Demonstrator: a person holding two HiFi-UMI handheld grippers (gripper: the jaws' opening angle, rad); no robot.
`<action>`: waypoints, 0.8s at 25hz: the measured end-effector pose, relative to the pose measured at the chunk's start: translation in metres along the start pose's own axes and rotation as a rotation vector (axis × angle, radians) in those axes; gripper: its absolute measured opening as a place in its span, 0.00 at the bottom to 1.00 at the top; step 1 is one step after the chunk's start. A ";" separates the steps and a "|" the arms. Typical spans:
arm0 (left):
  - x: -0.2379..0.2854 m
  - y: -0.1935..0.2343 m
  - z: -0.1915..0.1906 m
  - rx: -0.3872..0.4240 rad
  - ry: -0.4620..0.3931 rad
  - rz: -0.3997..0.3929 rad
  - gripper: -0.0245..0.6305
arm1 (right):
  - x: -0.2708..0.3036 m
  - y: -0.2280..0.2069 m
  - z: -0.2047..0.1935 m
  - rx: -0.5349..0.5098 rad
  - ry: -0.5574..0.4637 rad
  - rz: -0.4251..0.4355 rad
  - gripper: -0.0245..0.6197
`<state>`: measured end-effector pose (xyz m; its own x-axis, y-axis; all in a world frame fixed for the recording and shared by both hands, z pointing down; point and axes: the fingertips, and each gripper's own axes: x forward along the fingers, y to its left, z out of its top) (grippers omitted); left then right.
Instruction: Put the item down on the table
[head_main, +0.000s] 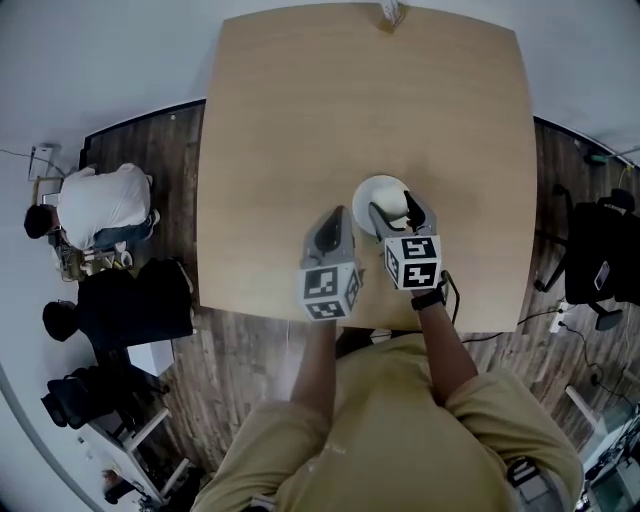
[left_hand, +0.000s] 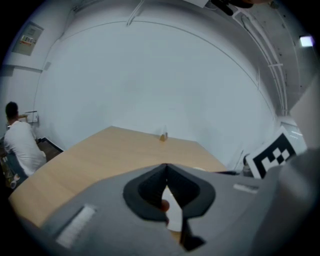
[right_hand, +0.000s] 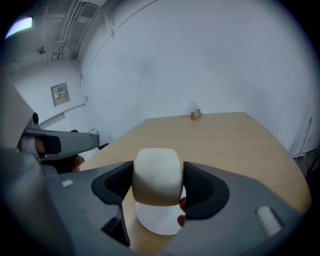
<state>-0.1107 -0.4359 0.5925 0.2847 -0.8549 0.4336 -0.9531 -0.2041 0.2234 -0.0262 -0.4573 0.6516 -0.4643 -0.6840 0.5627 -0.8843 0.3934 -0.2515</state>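
Grips a cream-white rounded item (right_hand: 156, 172) in the right gripper (right_hand: 158, 187), jaws pressed against its two sides. Holds it over a white saucer (right_hand: 156, 222) that lies on the wooden table (head_main: 300, 120), close to the near edge; impossible to tell whether item and saucer touch. Carries nothing in the left gripper (left_hand: 165, 167), jaws closed tip to tip, just beside the right one above that same edge. Shows a small stand (head_main: 389, 12) at the far edge, well apart from the saucer. Left of the table, over dark wood flooring, a person in a white shirt (head_main: 100, 205), bent forward.
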 end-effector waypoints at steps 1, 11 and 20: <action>0.002 0.003 -0.006 -0.004 0.013 0.008 0.04 | 0.007 -0.001 -0.008 -0.008 0.021 0.003 0.53; 0.014 0.032 -0.050 -0.051 0.096 0.070 0.04 | 0.056 -0.008 -0.066 -0.077 0.163 -0.011 0.53; 0.011 0.032 -0.063 -0.052 0.116 0.069 0.04 | 0.068 -0.015 -0.085 -0.117 0.231 -0.043 0.53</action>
<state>-0.1315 -0.4218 0.6588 0.2311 -0.8044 0.5474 -0.9652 -0.1187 0.2330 -0.0406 -0.4574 0.7605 -0.3906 -0.5483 0.7394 -0.8850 0.4446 -0.1378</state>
